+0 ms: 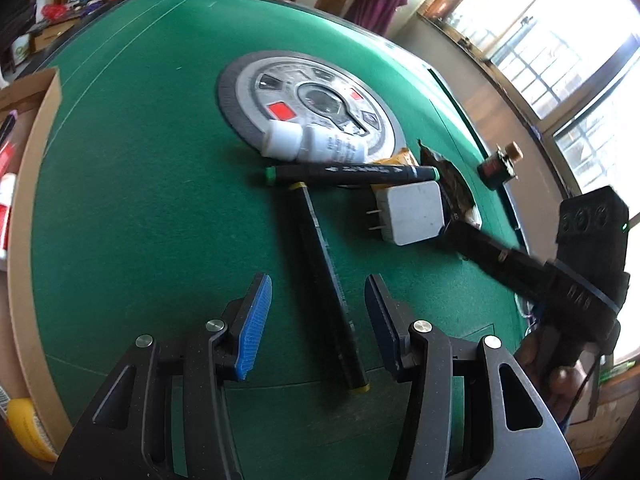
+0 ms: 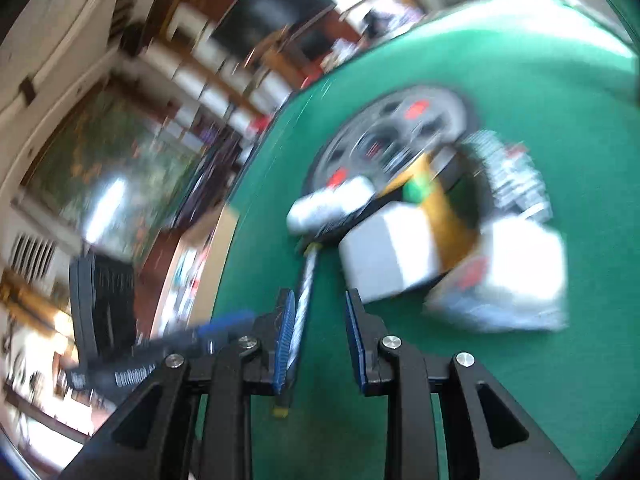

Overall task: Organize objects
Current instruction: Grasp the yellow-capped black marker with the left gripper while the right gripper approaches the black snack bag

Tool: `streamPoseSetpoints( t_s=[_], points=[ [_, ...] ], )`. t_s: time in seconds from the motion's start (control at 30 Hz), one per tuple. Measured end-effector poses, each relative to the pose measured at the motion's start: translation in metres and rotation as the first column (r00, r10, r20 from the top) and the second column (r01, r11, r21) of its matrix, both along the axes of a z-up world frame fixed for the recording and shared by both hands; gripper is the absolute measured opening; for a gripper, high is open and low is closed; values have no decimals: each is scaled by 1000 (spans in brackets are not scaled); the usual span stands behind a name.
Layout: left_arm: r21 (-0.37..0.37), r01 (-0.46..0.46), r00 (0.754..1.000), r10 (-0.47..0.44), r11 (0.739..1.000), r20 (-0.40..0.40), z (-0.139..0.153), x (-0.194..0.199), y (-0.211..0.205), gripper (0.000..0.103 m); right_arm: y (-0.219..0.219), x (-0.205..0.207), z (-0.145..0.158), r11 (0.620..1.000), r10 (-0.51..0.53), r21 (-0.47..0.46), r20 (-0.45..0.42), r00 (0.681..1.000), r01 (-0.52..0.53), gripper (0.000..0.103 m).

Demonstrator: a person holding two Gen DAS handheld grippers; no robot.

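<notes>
On the green felt table lie a black marker with yellow ends, a black marker with green ends, a white bottle, a white plug adapter, a brown wrapper and a small dark bottle. My left gripper is open, its jaws on either side of the yellow-ended marker, just above it. My right gripper is open and empty over the same marker; its view is blurred. The right gripper's fingers reach in beside the adapter.
A round grey control panel sits in the table's middle. A cardboard box with several items stands at the left edge. A white carton lies right of the adapter. Chairs and windows surround the table.
</notes>
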State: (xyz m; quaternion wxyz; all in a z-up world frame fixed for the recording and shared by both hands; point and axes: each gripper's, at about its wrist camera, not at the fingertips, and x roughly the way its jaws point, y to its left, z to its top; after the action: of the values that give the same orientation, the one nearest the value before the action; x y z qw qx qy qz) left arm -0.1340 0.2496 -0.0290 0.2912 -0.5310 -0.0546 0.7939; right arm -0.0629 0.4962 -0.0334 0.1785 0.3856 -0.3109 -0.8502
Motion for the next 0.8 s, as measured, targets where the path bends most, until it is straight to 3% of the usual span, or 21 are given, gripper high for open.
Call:
streamPoseSetpoints(
  t_s=[0.07, 0.13, 0.17, 0.23, 0.27, 0.3, 0.33, 0.37, 0.4, 0.47, 0.53, 0.6, 0.67, 0.8],
  points=[
    [-44, 23, 999, -24, 999, -23, -1, 3, 15, 49, 14, 5, 2, 998, -59, -31, -28, 998, 58, 26],
    [-111, 20, 999, -26, 994, -45, -4, 4, 26, 49, 29, 6, 7, 992, -127, -34, -50, 991, 125, 34],
    [-144, 15, 998, -23, 989, -55, -7, 4, 30, 49, 35, 4, 8, 987, -161, -18, -51, 986, 160, 44],
    [-182, 22, 997, -35, 983, -65, -14, 3, 38, 49, 49, 7, 9, 975, -223, -23, -52, 973, 222, 47],
    [-206, 24, 993, -48, 978, -110, -14, 6, 41, 49, 55, 7, 8, 971, -237, -24, -49, 970, 236, 47],
    [-230, 27, 990, -57, 973, -129, -15, 8, 44, 42, 57, 6, 8, 970, -242, -25, -57, 969, 241, 47],
    [-245, 30, 986, -68, 969, -150, -16, 10, 45, 26, 58, 7, 9, 967, -255, -13, -65, 965, 255, 47],
    [-262, 37, 982, -83, 964, -167, -18, 11, 46, 22, 58, 8, 12, 963, -270, 3, -73, 960, 270, 47],
    [-270, 38, 980, -89, 962, -176, -18, 12, 45, 16, 59, 12, 18, 953, -297, 25, -88, 951, 301, 48],
    [-259, 45, 979, -94, 965, -181, -19, 11, 40, 14, 59, 18, 25, 950, -304, 37, -124, 944, 311, 48],
    [-266, 40, 975, -96, 963, -199, -19, 9, 35, 14, 65, 27, 33, 947, -320, -19, -169, 932, 322, 48],
    [-280, 22, 971, -87, 960, -221, -20, 6, 31, 14, 71, 32, 37, 931, -357, 17, -179, 917, 366, 60],
    [-276, 16, 969, -83, 961, -231, -20, 2, 25, 14, 76, 31, 35, 908, -401, 65, -152, 904, 414, 61],
    [-249, 11, 967, -73, 968, -242, -22, -5, 20, 14, 66, 10, 19, 932, -338, 117, -60, 939, 343, 63]
  ],
)
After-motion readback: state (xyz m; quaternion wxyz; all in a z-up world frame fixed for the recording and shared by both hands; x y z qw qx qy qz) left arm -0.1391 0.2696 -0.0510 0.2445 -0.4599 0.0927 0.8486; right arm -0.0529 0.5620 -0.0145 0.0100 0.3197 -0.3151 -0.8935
